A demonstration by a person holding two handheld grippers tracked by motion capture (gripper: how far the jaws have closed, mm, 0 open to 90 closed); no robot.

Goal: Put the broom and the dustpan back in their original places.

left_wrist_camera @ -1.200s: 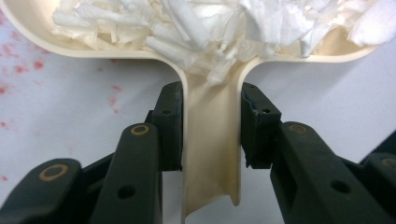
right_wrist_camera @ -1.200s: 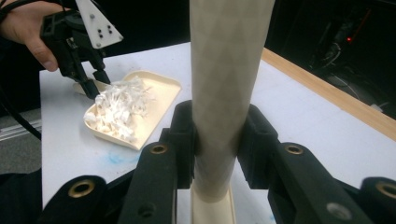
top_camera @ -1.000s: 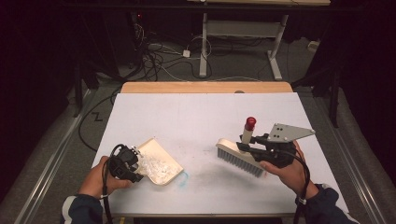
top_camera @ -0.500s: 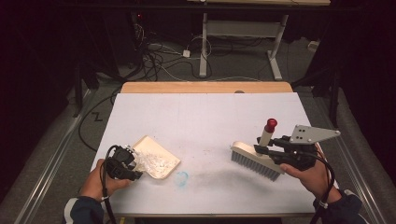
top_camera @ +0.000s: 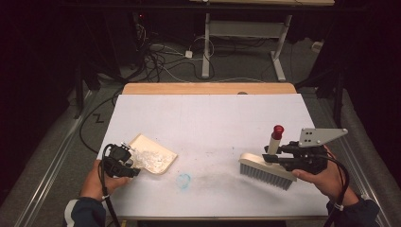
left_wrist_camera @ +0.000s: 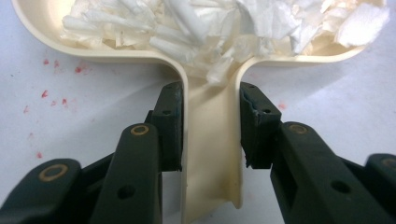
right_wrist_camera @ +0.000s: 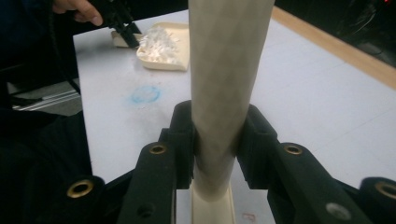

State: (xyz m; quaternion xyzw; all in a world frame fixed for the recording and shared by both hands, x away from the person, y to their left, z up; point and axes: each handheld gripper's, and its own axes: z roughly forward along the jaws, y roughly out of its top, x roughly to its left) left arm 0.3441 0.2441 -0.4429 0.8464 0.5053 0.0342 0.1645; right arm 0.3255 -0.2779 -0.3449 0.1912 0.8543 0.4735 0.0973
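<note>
The left gripper (top_camera: 124, 161) was clamped on the handle of a cream dustpan (top_camera: 152, 154), its black jaws pressed against both sides of the handle in the left gripper view. The dustpan (left_wrist_camera: 210, 140) lay flat on the white table (top_camera: 208, 123), just left of a faint blue ring mark (top_camera: 183, 179), and its tray held a heap of white paper scraps (top_camera: 150, 159) that reached back to the neck of the handle. Small red specks (left_wrist_camera: 51, 84) dotted the table beside the pan. The right gripper (top_camera: 276, 158) was closed around the upright cream handle of a hand brush (top_camera: 265, 171), which ended in a red cap (top_camera: 278, 129). The brush stood well to the right of the blue ring mark, its grey bristles pointing down at the table. In the right gripper view the handle (right_wrist_camera: 224, 84) rose straight between the jaws, with the dustpan (right_wrist_camera: 161, 46) and the blue ring mark (right_wrist_camera: 145, 94) farther off to the upper left.
</note>
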